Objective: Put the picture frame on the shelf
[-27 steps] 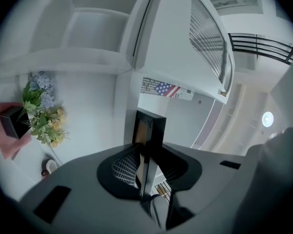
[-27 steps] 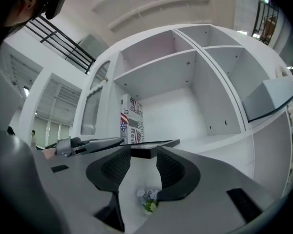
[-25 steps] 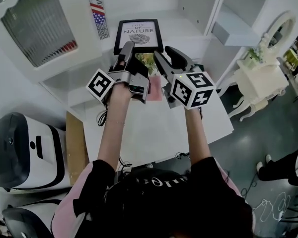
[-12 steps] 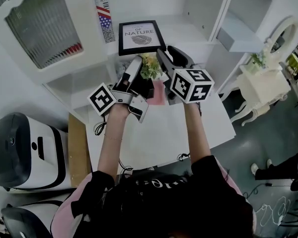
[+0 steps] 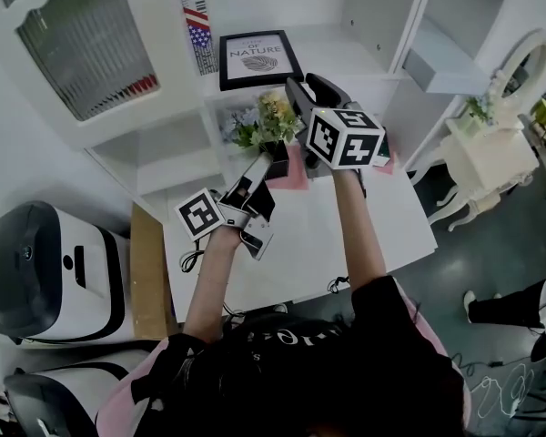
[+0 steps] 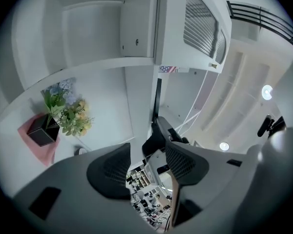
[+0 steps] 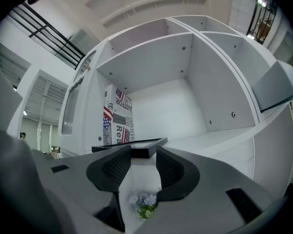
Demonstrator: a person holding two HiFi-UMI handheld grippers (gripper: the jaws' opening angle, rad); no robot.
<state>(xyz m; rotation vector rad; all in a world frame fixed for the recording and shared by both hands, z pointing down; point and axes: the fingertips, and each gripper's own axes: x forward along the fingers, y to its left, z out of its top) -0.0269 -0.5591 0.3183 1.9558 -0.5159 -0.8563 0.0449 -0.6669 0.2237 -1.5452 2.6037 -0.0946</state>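
The black picture frame [image 5: 259, 59] with a white print lies flat on the white shelf [image 5: 346, 57], beside a flag-patterned box [image 5: 194, 21]. My right gripper [image 5: 313, 89] stands open at the frame's near right corner. In the right gripper view the frame's edge [image 7: 132, 147] sits just beyond the fingertips [image 7: 138, 152], with nothing between the pads. My left gripper [image 5: 266, 164] is lower, over the table by the flowers [image 5: 268, 121]. Its jaws [image 6: 147, 152] are closing with nothing between them. In the left gripper view the frame [image 6: 158, 94] shows edge-on.
The flowers stand in a black pot [image 6: 41, 130] on a pink cloth [image 6: 36, 147] on the white table [image 5: 346, 235]. A white and black machine [image 5: 45, 271] sits at the left. A white ornate side table with a mirror [image 5: 487, 153] is at the right.
My left gripper let go of the frame's near edge and drew back down over the table. The frame stays on the shelf and the right gripper stays by it.
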